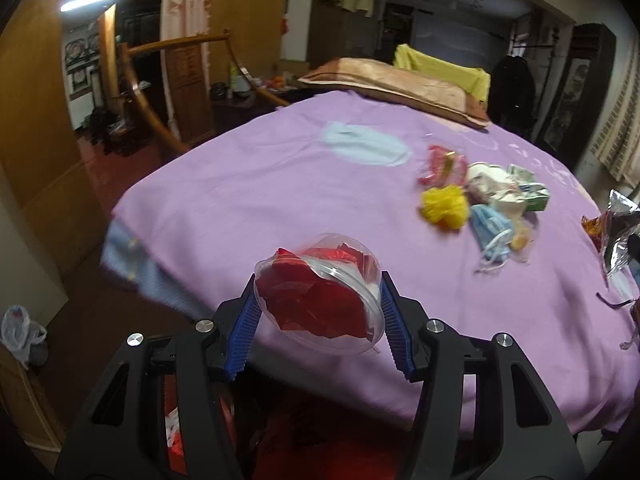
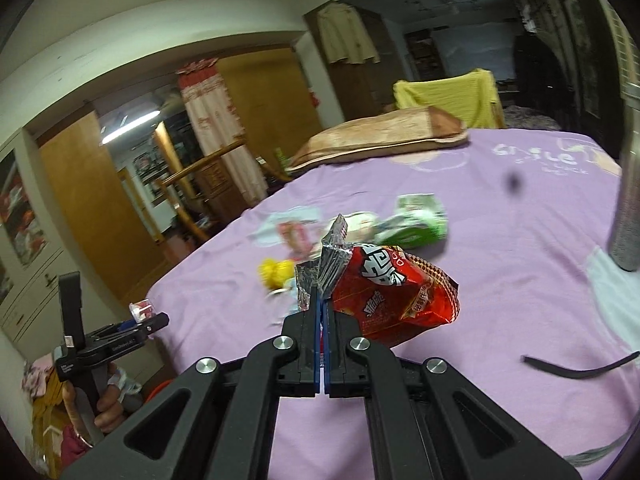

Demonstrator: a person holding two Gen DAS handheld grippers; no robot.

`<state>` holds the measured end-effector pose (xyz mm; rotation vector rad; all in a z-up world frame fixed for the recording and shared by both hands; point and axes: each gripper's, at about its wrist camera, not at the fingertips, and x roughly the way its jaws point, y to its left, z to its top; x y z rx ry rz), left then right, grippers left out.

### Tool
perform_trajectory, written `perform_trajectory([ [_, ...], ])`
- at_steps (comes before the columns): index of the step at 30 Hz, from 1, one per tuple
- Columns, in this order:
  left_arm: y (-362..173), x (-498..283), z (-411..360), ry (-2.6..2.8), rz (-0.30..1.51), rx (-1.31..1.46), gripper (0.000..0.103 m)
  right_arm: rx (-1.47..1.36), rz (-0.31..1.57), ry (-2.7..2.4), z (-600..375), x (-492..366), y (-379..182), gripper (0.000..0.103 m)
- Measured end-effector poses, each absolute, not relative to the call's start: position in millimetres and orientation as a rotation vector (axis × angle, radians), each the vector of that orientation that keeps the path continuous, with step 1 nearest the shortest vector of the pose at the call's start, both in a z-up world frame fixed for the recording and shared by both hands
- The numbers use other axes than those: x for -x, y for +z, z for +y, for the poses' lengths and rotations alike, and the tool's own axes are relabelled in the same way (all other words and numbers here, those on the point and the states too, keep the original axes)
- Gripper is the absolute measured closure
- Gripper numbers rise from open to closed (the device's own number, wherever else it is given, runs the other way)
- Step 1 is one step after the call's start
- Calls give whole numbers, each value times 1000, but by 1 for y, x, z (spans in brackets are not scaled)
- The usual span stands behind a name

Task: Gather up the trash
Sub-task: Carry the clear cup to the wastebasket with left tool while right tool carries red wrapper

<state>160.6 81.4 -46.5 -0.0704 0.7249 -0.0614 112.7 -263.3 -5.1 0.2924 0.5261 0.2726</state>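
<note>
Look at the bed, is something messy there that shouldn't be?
Yes. A heap of trash sits on the purple bedsheet: a yellow crumpled wrapper, a blue face mask and a squashed green carton. The left gripper holds a clear tub; the right gripper pinches a torn red snack bag.

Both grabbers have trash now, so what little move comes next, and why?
Probably carry both pieces off the bed toward wherever the trash goes. The left gripper is clamped on the clear cup stuffed with red wrappers, and the right gripper pinches the red snack bag by its torn foil top. Both are full, so the pile must wait.
</note>
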Motion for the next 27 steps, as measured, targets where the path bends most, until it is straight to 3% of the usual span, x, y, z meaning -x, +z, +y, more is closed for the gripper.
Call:
perform_trajectory([
  [14, -110, -111, 241, 154, 922, 137, 46, -177, 684, 582, -104, -135, -7, 101],
  [19, -122, -104, 270, 229, 940, 117, 11, -98, 767, 694, -32, -141, -16, 102],
  [27, -122, -89, 318, 338, 865, 201, 7, 35, 907, 844, 71, -142, -47, 101],
])
